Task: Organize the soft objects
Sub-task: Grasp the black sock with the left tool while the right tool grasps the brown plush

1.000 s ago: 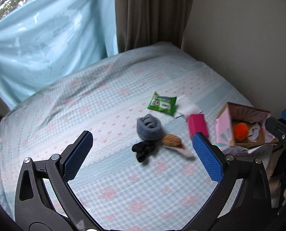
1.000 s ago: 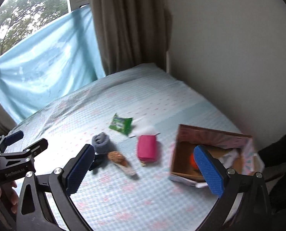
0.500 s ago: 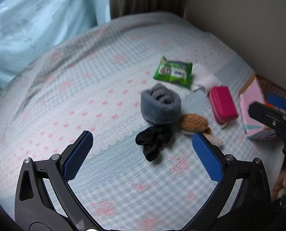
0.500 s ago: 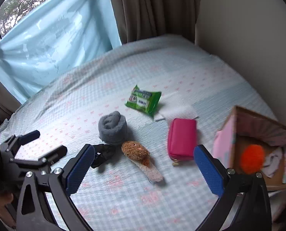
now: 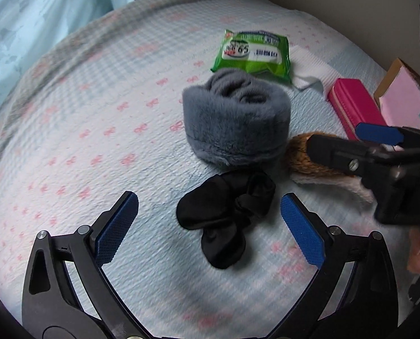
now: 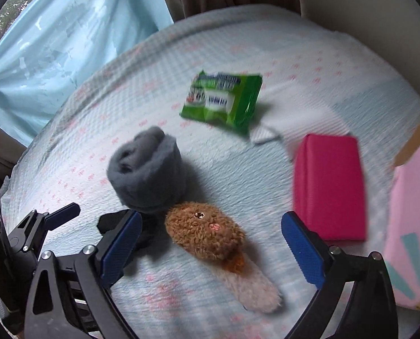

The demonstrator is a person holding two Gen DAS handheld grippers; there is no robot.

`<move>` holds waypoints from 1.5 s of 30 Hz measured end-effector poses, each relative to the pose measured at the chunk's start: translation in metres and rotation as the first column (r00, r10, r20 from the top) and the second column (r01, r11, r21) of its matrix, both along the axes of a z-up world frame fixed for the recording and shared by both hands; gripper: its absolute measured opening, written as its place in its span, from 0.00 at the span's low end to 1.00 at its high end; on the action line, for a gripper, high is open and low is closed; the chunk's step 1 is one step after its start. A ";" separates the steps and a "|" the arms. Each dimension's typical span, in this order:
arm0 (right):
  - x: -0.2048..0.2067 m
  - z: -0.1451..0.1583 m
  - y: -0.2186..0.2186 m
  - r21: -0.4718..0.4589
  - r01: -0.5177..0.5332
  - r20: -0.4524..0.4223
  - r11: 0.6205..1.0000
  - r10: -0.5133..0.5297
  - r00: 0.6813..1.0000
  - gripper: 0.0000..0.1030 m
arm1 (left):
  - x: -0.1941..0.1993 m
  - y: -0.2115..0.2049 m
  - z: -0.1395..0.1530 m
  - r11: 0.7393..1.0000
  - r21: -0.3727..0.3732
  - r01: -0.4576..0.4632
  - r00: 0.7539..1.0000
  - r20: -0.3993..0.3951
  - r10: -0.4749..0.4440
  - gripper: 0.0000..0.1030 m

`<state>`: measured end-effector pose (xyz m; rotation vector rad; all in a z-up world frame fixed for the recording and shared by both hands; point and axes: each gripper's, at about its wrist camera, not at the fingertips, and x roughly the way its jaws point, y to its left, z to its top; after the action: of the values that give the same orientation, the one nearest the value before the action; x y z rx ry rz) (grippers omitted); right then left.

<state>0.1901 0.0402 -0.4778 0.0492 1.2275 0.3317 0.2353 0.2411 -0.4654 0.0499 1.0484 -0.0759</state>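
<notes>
Black sock (image 5: 224,223) lies crumpled between left gripper (image 5: 208,226) blue pads, jaws spread; right gripper (image 6: 210,243), likewise wide apart, brackets brown plush toy (image 6: 207,234) on bedspread (image 5: 97,130)

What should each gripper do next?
Probably ease both straight down, then close. The left gripper is open around the black sock; the right gripper is open around the brown plush. Neither visibly touches its target yet.

grey sock roll (image 5: 236,124), black socks (image 5: 224,220).
</notes>
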 end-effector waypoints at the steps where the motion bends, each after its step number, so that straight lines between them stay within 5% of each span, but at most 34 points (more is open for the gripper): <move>1: 0.000 -0.005 0.001 -0.001 -0.003 -0.005 1.000 0.003 1.000 0.95 | 0.002 -0.001 -0.004 1.000 -0.001 0.004 1.000 -0.002 -0.004 0.94; 7: 0.002 -0.029 0.000 0.019 0.005 -0.073 1.000 -0.003 0.997 0.71 | 0.003 -0.013 -0.019 0.999 0.027 0.034 0.999 -0.024 -0.034 0.75; 16: 0.002 -0.030 0.004 0.032 -0.026 -0.075 0.999 0.028 0.997 0.48 | 0.001 -0.035 -0.024 0.991 0.071 0.116 0.993 -0.037 -0.114 0.20; 30: -0.005 0.001 0.000 0.056 -0.012 -0.050 0.998 0.015 0.999 0.44 | -0.012 -0.029 0.017 0.994 0.071 0.081 0.997 -0.009 -0.080 0.16; 45: -0.026 0.157 -0.022 0.081 -0.019 0.090 0.996 0.012 0.996 0.44 | -0.044 -0.042 0.172 0.999 0.047 -0.017 0.993 0.113 0.011 0.16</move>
<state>0.1645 0.0186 -0.3208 0.0948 1.1256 0.3941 0.1913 0.1995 -0.2932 0.0896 0.9371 -0.0345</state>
